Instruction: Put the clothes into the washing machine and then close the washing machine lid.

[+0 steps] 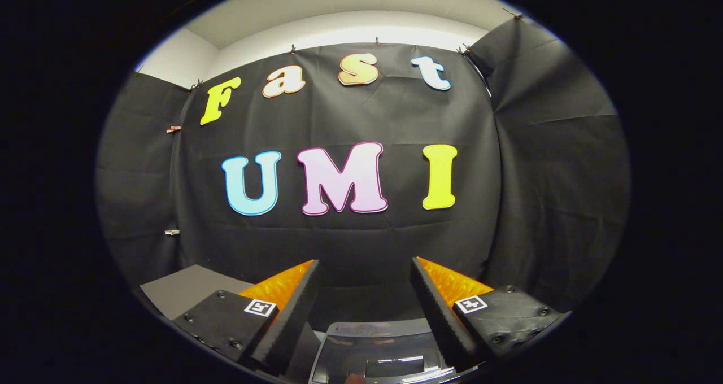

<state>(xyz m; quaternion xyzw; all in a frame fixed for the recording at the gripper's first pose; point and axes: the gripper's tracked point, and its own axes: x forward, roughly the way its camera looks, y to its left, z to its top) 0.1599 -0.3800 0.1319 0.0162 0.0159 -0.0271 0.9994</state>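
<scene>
My gripper (365, 266) is held up high and level, its two fingers spread wide with nothing between them. Low down between the fingers, close under me, lies the grey top of the washing machine (377, 350), with a dark recessed slot in it. I cannot tell from here whether its lid stands open or shut. No clothes are to be seen.
A grey table surface (186, 288) stretches out beyond the left finger toward the black cloth wall (350, 243), which hangs straight ahead and wraps round both sides. White wall and ceiling rise above the cloth.
</scene>
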